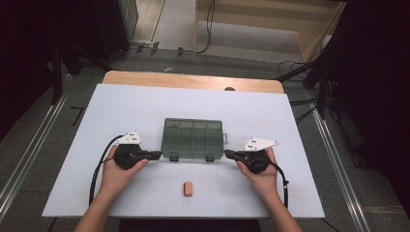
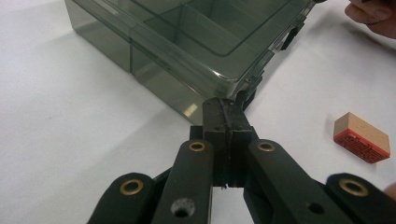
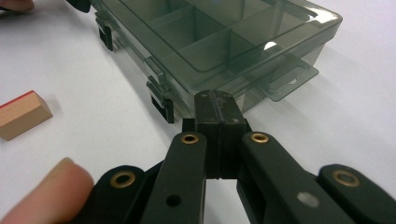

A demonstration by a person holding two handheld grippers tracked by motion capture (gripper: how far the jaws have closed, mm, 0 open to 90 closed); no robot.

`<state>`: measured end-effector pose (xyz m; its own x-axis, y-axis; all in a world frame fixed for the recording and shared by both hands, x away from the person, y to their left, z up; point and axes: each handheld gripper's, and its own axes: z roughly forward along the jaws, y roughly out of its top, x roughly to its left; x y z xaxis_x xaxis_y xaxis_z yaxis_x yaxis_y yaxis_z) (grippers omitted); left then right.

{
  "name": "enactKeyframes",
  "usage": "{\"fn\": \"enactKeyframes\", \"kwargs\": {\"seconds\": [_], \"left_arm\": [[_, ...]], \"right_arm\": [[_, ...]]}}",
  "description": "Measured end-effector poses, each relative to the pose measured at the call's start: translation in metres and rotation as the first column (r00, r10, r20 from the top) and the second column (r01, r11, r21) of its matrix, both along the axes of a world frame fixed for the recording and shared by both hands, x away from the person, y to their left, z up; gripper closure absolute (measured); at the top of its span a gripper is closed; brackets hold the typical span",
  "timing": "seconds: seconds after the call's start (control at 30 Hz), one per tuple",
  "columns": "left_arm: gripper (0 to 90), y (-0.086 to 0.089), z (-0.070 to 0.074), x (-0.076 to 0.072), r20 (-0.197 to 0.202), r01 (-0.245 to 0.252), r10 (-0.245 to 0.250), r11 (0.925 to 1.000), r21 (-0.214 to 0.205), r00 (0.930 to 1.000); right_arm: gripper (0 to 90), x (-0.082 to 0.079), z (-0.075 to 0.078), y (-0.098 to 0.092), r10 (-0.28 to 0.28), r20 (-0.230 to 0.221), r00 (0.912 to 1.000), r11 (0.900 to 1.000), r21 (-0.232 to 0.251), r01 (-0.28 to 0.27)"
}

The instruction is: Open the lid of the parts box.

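Nearest, at lower centre of the high view, a small wooden rubber stamp [image 1: 188, 189] lies on its side on the white counter [image 1: 72, 183], well clear of the near edge and apart from both hands. In the left gripper view its red face shows at the right edge of the frame.

Next, the left gripper [image 1: 157, 155] sits left of centre and the right gripper [image 1: 227, 153] right of centre, each held low in a hand with its tip pointing inward. Both pairs of jaws are pressed together with nothing between them. In the left gripper view the closed tip meets the near corner of the box beside a latch; whether it touches cannot be told. The right gripper's tip lies just short of the opposite near corner, beside the second latch [image 3: 164, 103].

Between them, at the centre of the high view, stands the smoky translucent compartment box [image 1: 193, 137], lid shut, dividers visible through it, a hang tab on its right end. Judgement: the symmetrical stance suits bracing the box or working its two front latches.

Beyond, bare counter surrounds the box on all sides, with ample room to slide it. The far edge gives onto a wooden strip [image 1: 193, 80].
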<state>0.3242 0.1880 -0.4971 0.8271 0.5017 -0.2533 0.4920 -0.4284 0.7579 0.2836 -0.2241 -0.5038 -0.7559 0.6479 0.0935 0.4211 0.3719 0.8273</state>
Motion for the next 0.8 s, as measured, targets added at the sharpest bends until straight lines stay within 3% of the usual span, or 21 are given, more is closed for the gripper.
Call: {"fn": "enactKeyframes", "kwargs": {"seconds": [0.5,0.8], "left_arm": [[89.9,0.0007,0.0040,-0.0008,0.004,-0.012,0.012,0.9995,-0.031,0.9999],[89.9,0.0016,0.0072,-0.0013,0.012,-0.024,0.025,0.9958,-0.088,0.9996]], "right_arm": [[88.5,-0.0021,0.0032,0.0004,-0.002,0.008,1.0000,1.0000,-0.004,0.002],[88.5,-0.0005,-0.0001,0.0017,0.004,-0.002,1.0000,0.9999,-0.015,-0.004]]}}
